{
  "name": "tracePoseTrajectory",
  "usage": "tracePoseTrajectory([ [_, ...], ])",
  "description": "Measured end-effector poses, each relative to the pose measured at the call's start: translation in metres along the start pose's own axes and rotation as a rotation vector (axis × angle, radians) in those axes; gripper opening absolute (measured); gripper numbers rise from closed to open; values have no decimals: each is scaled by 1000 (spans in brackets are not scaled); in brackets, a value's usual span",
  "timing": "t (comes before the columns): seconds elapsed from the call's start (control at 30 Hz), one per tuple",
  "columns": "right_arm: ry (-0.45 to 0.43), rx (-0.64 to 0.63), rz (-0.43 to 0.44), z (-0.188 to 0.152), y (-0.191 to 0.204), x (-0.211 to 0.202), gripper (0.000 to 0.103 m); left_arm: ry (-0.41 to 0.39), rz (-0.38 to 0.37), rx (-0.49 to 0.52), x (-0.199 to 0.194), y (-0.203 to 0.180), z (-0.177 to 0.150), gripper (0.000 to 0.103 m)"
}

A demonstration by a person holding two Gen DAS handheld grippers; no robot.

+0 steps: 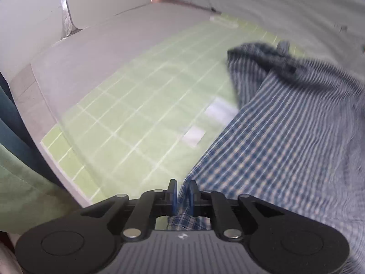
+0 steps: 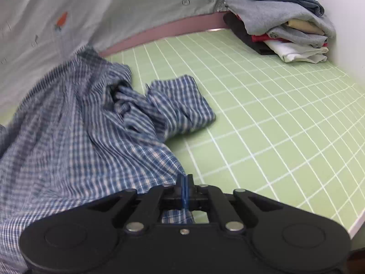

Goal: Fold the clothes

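Shirt [image 2: 75,137] lies crumpled on the worktop [image 2: 262,114], its near hem raised between both tongs, likely to spread it. Left tongs [image 1: 182,190] stand slightly parted around the hem; right tongs [image 2: 185,186] pinch it tight.

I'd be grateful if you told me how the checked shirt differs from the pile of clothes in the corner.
The checked shirt lies loose and rumpled, one sleeve flung out; the pile is folded and stacked. The shirt is one blue-and-white garment; the pile holds several in grey, denim blue, red, white and black. The shirt sits near, between the fingers of the left gripper and right gripper; the pile sits far off, untouched. Both rest on the green mat.
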State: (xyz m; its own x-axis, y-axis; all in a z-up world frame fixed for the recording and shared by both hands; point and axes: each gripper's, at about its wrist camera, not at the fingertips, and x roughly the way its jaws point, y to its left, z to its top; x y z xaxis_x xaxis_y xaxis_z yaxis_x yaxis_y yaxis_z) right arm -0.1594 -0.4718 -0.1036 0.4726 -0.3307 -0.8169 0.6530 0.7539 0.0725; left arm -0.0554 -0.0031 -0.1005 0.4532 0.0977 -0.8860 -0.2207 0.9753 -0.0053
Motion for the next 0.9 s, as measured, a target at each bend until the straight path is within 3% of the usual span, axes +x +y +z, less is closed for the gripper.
tracePoseTrajectory([
  [0.03, 19, 5, 1, -2, 2, 3, 7, -13, -16, 4, -4, -3, 0, 30],
  [0.07, 19, 15, 3, -3, 2, 2, 23, -26, -31, 8, -9, -5, 0, 40],
  [0.1, 5, 22, 2, -3, 3, 0, 46, -39, -47, 12, -13, -8, 1, 60],
  [0.13, -13, 21, -2, -1, 5, -2, 53, -57, -56, 20, -18, -12, 3, 74],
  [0.23, -43, -9, -14, 8, 13, -3, 64, -83, -49, 90, -20, -35, 16, 78],
  [0.3, -62, -30, -15, 13, 18, -3, 88, -81, -60, 122, -17, -53, 25, 84],
  [0.4, -88, -62, -19, 22, 26, -3, 101, -76, -113, 183, -14, -84, 30, 87],
  [0.57, -108, -107, -31, 34, 34, 7, 103, -50, -181, 355, -2, -138, 27, 88],
  [0.67, -119, -117, -36, 41, 36, 13, 103, -34, -196, 382, 4, -158, 27, 88],
  [0.9, -108, -190, -74, 73, 34, 42, 103, -24, -156, 432, 26, -197, 37, 88],
])
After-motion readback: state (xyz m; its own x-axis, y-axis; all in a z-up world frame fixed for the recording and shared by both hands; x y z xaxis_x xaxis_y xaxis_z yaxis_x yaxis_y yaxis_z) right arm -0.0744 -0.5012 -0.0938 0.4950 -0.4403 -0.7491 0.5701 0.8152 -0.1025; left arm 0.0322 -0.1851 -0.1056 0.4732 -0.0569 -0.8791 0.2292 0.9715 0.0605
